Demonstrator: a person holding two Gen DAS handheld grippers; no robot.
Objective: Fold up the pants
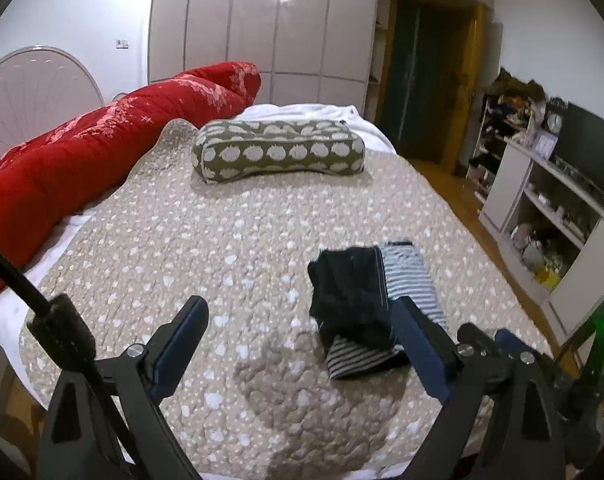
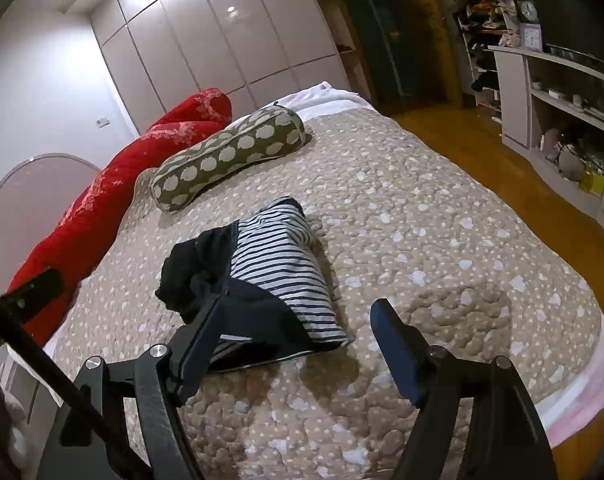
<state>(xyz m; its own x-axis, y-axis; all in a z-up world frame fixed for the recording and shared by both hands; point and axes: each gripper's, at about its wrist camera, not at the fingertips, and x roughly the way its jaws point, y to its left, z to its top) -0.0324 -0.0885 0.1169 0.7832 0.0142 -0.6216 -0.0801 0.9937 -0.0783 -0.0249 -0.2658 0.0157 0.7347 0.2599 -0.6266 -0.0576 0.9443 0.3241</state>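
Nearest the cameras, the left gripper [image 1: 302,340] stands with its black, blue-padded jaws spread wide and nothing between them, hanging over bare bedspread; the right gripper [image 2: 302,336] is likewise spread wide and grips nothing, its left finger [image 2: 205,336] overlapping the near edge of the garment in view, though whether it touches the cloth cannot be told. Just beyond lie the folded pants of navy and white striped fabric with a dark navy part bunched on top [image 2: 269,268], resting in a compact bundle on the beige quilted bedspread dotted with white shapes [image 1: 221,240], toward its near right side in the left wrist view [image 1: 366,300]. Farther up the bed a long olive-green bolster pillow with white round spots [image 1: 277,150] lies across the quilt, well apart from the pants. Beside it, along the bed's left edge, stretches a rolled red quilt with a pale pink pattern [image 1: 113,140]. Against the right wall stands a white open shelving unit [image 2: 558,92], its compartments crowded with small items too blurred to name; a round clock [image 2: 528,10] sits on top. At the back rise glossy pale wardrobe doors [image 1: 261,20].
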